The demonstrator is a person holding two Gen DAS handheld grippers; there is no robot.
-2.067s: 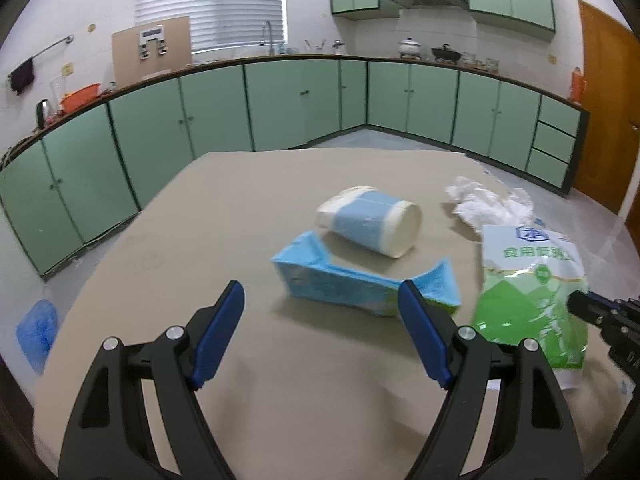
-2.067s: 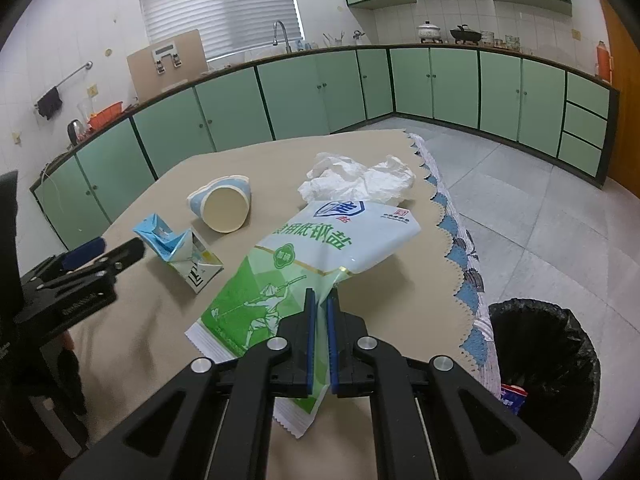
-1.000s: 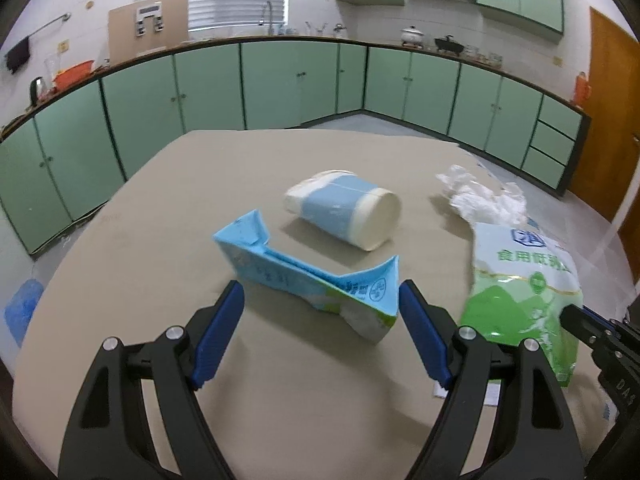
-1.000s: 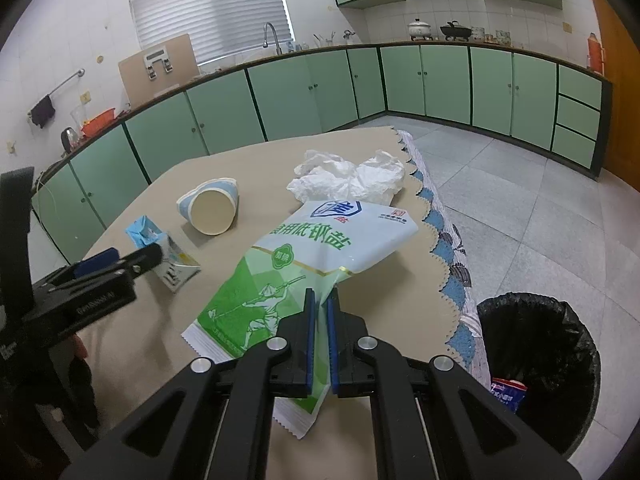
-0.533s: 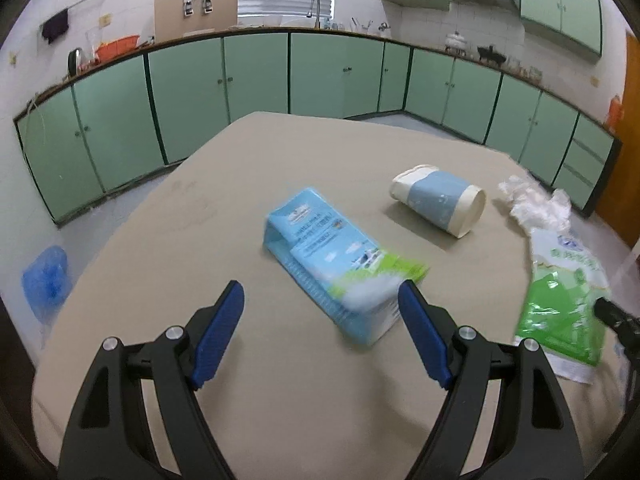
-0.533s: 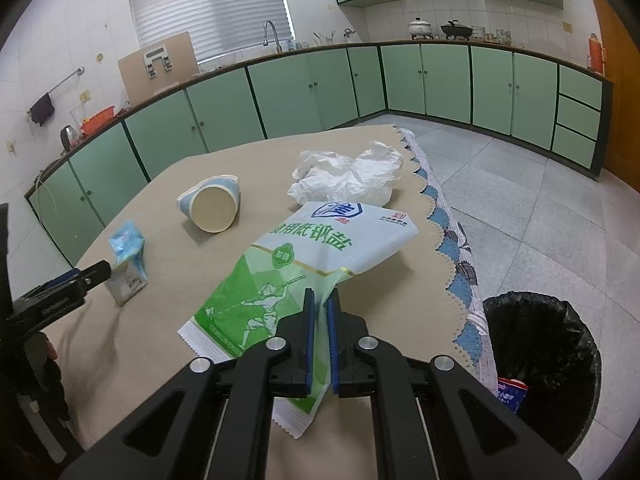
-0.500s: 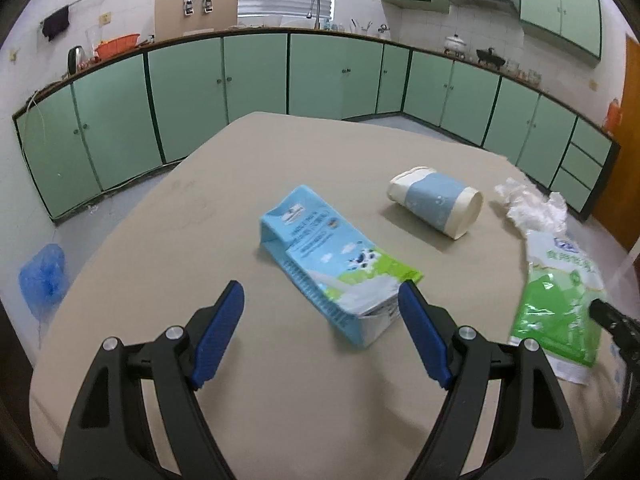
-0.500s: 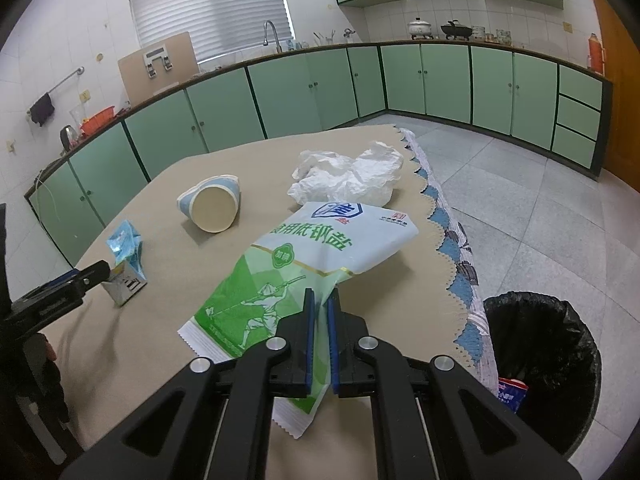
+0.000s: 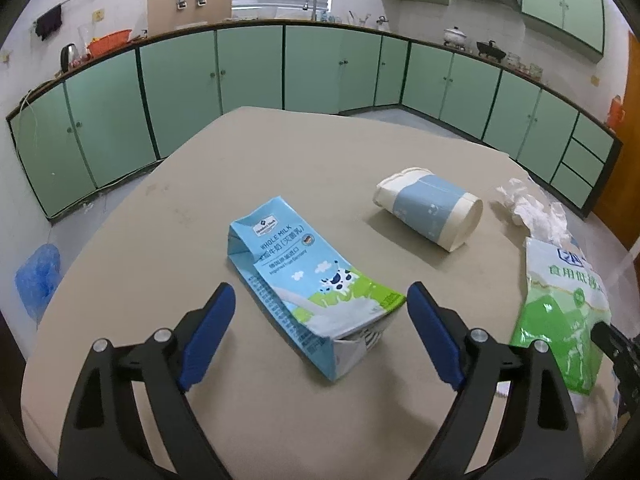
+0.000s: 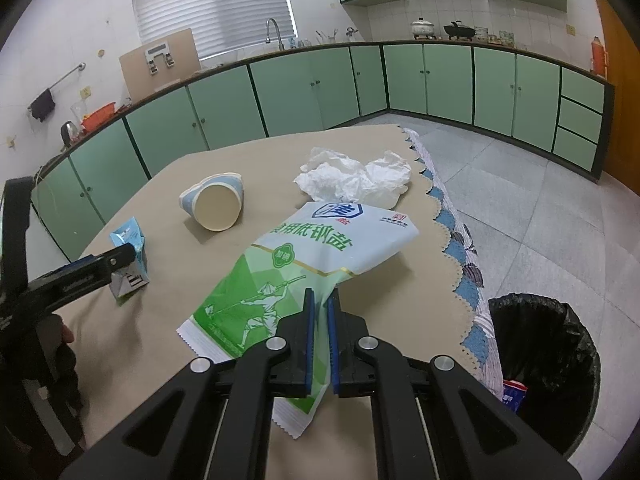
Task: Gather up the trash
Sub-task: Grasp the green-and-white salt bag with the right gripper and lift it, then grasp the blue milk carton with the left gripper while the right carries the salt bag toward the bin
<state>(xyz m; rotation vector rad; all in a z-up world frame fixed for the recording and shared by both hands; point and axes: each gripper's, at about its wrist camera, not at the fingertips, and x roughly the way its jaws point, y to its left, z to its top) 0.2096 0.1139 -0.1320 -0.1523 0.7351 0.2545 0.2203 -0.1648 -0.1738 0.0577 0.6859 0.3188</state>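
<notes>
Green kitchen cabinets point(image 9: 248, 72) ring a round table point(image 9: 200, 184) under a tan cloth, where several pieces of rubbish wait to be collected. On the floor beside the table's scalloped edge stands a black-lined trash bin point(image 10: 540, 368), a scrap already in it. The green-and-white salt bag point(image 10: 304, 264) is the biggest piece on the cloth; the right gripper point(image 10: 320, 344) has its jaws pressed together on the bag's near edge, and the bag's far end sags back toward the table. Nearer the middle, a flattened blue milk carton point(image 9: 308, 284) lies on its side between the fingers of the left gripper point(image 9: 320, 340), whose jaws stand spread wide and have just been opening further, touching nothing. Beyond it a toppled paper cup point(image 9: 432, 210) rests with its mouth toward the salt bag, and a wad of crumpled white plastic point(image 10: 356, 178) sits at the table's far rim.

The risk looks plain: the thin pinch on the slack bag could slip on the swing to the bin, dropping it on the floor. The carton lies askew to the left jaws, so closing now could skid it away. Cup and plastic sit clear of both; the bag lies close to the left gripper's right side.
</notes>
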